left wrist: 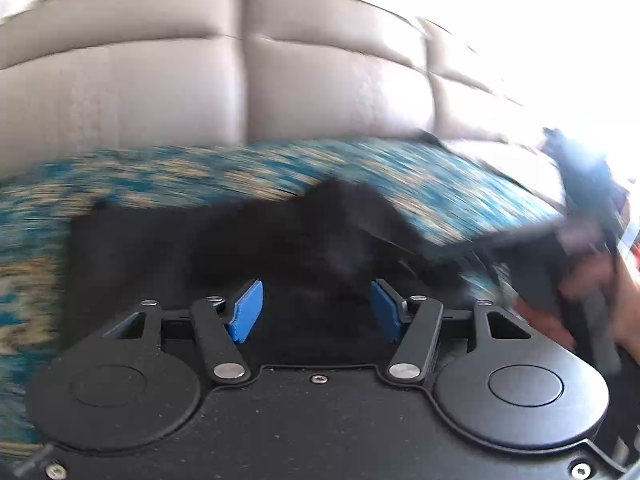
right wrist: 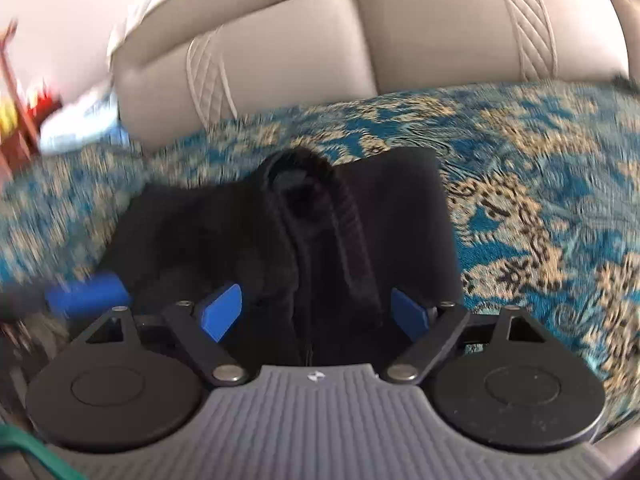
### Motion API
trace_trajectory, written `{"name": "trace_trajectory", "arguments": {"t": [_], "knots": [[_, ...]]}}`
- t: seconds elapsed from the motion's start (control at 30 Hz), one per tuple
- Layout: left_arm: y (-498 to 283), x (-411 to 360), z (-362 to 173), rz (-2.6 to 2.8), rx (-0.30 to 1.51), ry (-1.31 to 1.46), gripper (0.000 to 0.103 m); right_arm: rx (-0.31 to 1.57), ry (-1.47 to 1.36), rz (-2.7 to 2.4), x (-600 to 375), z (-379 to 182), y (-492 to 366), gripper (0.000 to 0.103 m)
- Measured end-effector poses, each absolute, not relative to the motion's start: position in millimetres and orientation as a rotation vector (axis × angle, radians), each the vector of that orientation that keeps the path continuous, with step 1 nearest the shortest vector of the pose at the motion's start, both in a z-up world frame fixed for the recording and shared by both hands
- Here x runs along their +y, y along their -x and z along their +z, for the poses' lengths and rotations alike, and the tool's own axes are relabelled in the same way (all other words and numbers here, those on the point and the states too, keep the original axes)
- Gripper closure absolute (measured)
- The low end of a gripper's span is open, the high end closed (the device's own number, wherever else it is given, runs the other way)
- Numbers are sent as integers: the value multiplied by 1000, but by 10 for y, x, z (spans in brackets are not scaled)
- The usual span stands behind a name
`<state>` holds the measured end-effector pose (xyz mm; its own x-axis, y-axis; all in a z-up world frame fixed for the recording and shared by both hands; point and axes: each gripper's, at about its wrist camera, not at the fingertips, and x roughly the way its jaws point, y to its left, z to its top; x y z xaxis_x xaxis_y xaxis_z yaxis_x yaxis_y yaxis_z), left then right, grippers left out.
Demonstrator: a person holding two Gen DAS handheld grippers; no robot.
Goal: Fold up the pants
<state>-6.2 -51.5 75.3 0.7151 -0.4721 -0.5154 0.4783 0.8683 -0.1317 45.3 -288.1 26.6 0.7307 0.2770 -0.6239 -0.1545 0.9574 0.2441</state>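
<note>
Black pants (left wrist: 224, 248) lie bunched on a blue and tan patterned cover (left wrist: 168, 176). My left gripper (left wrist: 316, 312) is open just above the near edge of the pants, blue pads apart, nothing between them. In the right wrist view the pants (right wrist: 312, 220) lie folded in a heap, the waistband opening facing up. My right gripper (right wrist: 316, 312) is open over their near edge, with black cloth between the spread pads but not clamped. The right gripper and the hand holding it show blurred at the right of the left wrist view (left wrist: 588, 240).
A beige quilted sofa back (left wrist: 240, 80) rises behind the cover; it also shows in the right wrist view (right wrist: 360, 40). The patterned cover (right wrist: 540, 200) spreads wide to the right. Blurred red and white clutter (right wrist: 36, 112) sits at far left.
</note>
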Motion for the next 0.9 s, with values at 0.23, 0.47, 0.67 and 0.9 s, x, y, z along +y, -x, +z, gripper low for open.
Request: {"name": "trace_trajectory", "arguments": {"t": [0.23,0.47,0.67,0.9], "knots": [[-606,5,701,-243,580,45,72,694,-72,167,-2515,164,-620,38],[-1006,9,648,-265,531,-59,75,586,-137,111,-2589,373,-325,81],[-1121,-53,526,-313,509,-111,74,708,-159,-104,-2672,393,-303,70],[-1129,-30,466,-297,523,-139,72,660,-84,-75,-2719,642,-327,23]]}}
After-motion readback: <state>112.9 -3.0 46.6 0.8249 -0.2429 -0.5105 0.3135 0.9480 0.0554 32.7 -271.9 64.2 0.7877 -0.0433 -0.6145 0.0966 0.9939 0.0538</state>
